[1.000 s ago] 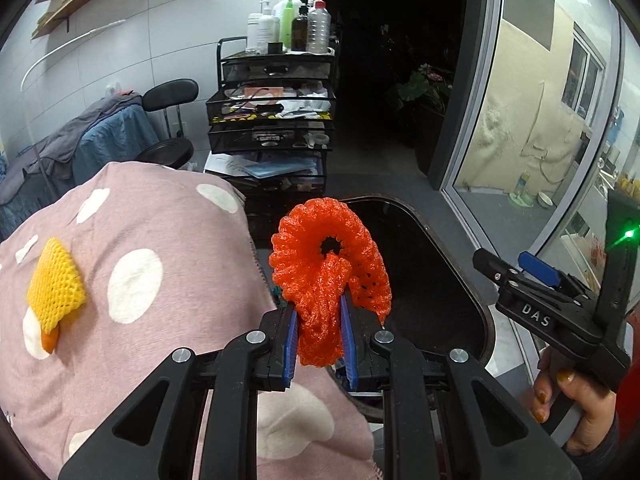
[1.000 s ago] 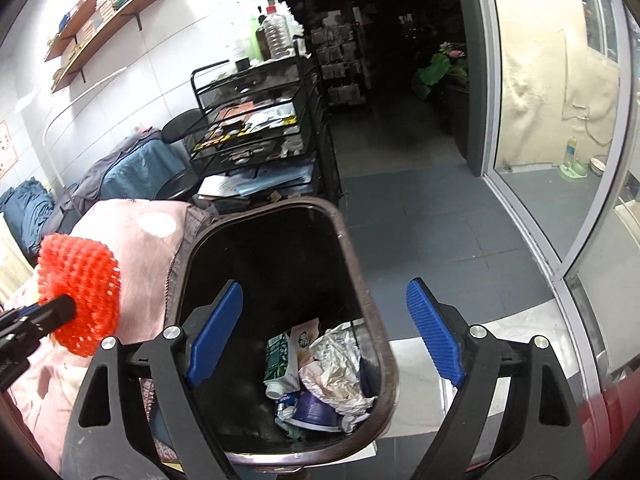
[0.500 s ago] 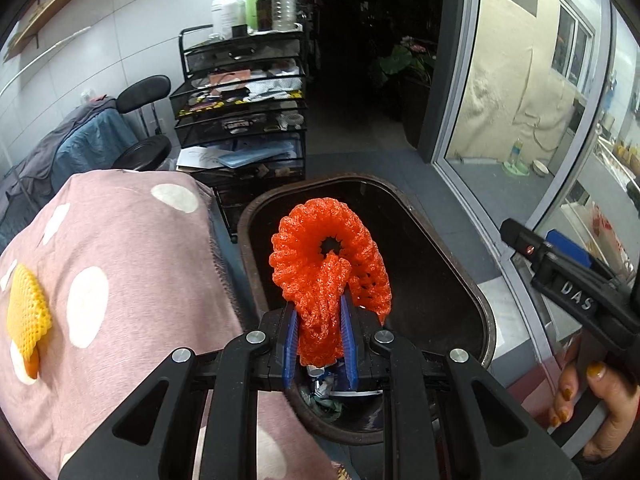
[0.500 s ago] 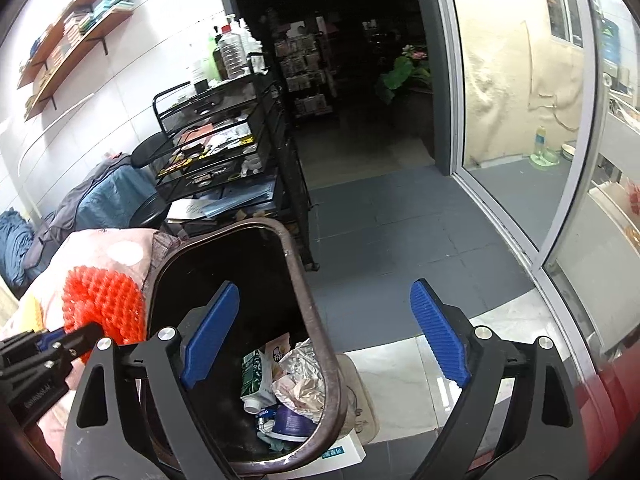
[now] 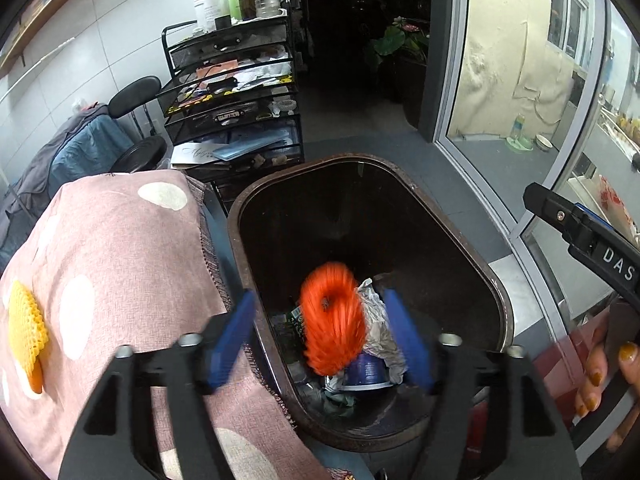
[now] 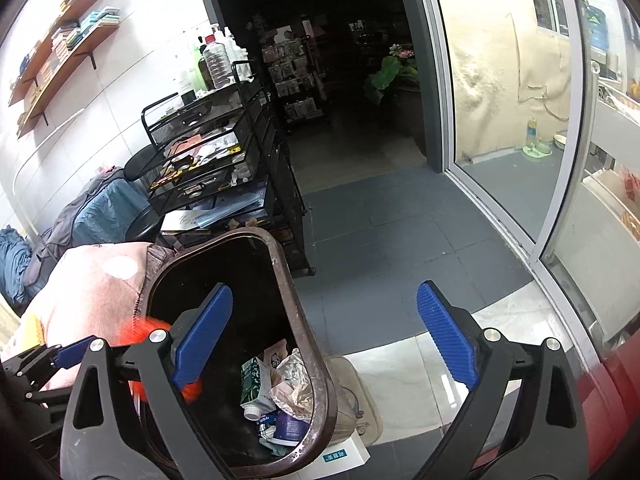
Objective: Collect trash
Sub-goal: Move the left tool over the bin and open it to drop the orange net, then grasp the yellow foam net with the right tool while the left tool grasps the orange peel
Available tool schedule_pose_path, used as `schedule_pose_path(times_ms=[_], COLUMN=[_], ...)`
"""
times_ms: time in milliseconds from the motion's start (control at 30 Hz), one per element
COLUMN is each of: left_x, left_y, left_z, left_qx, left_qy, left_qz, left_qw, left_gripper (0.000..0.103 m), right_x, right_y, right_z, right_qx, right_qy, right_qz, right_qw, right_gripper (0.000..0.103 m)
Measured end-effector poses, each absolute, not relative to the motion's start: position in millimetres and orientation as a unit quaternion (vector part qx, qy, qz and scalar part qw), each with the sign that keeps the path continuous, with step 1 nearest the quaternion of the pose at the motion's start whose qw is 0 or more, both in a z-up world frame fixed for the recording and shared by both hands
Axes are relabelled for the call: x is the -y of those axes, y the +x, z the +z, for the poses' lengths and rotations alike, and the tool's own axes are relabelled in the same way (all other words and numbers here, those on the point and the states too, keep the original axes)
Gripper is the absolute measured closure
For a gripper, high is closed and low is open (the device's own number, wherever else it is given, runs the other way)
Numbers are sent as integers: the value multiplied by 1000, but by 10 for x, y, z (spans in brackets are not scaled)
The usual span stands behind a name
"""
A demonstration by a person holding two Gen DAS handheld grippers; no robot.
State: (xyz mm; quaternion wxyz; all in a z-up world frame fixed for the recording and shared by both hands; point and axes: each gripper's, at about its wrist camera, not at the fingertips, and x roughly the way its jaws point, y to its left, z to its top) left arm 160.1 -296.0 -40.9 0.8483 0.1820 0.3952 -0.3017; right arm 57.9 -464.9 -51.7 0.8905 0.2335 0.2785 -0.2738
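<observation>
An orange foam net (image 5: 332, 320), blurred, drops free between the opening jaws of my left gripper (image 5: 320, 300), touching neither blue pad. Below it stands a dark brown bin (image 5: 452, 220) holding crumpled foil (image 5: 378, 320), a carton and a blue cup. A yellow foam net (image 5: 26, 328) lies on the pink spotted cloth (image 5: 120, 260) at the left. In the right wrist view my right gripper (image 6: 324, 292) hangs over the bin's (image 6: 288, 272) right rim, its jaws still opening with nothing held. The orange net (image 6: 136, 330) shows as a blur behind its left finger.
A black wire trolley (image 5: 232, 92) with bottles on top stands behind the bin, with a stool and draped clothes to its left. A glass sliding door (image 5: 500, 80) runs along the right. A hand (image 5: 600, 376) holds the right gripper. A white box (image 6: 340, 456) lies by the bin's foot.
My left gripper moved over the bin and its jaws opened, letting go of the orange net, which now falls toward the trash. The right gripper's jaws widened a little.
</observation>
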Motion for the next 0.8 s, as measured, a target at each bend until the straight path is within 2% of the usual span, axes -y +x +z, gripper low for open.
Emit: schedule_pose_path(times_ms=[167,367,800], left_x=[2957,2887,2567], left_y=[1544,1510,1477], left_z=[-394,-308,-140], left_qx=[-381,-368,-346], left_qy=[194,188,159], left_qz=[-301,-304,-288], left_qw=[852,858,879], left_gripper=[17,9,8], right_x=[4639,4607,4479], right_y=[577,563,605], right_z=[-527,-526,-489], right_qx=[-275,-271,-267], right_qy=[236,234,227], right_qz=[-268,-262,-245], right_qw=[893,896,904], right_gripper=[7,6,6])
